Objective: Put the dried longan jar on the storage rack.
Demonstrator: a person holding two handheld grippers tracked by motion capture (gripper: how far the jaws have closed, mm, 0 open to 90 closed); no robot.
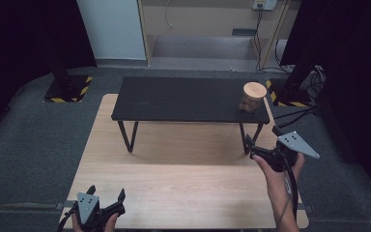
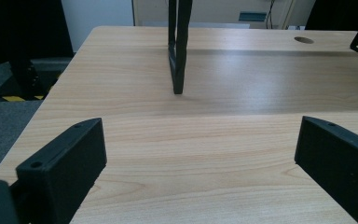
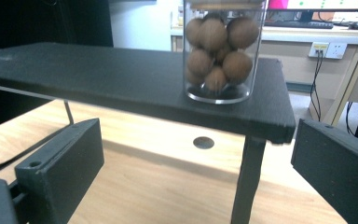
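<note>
On the black shelf (image 1: 183,99), clear jar (image 3: 223,51) holds brown, seemingly walnut-like balls.

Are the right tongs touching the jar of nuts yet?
Apart. The right gripper view shows the jar on the black shelf, well beyond the open right tongs.

Wooden desk (image 1: 174,179) carries a black shelf (image 1: 174,99) on thin legs along its far edge; a jar (image 1: 251,99) of brown nuts stands at the shelf's right end.
</note>
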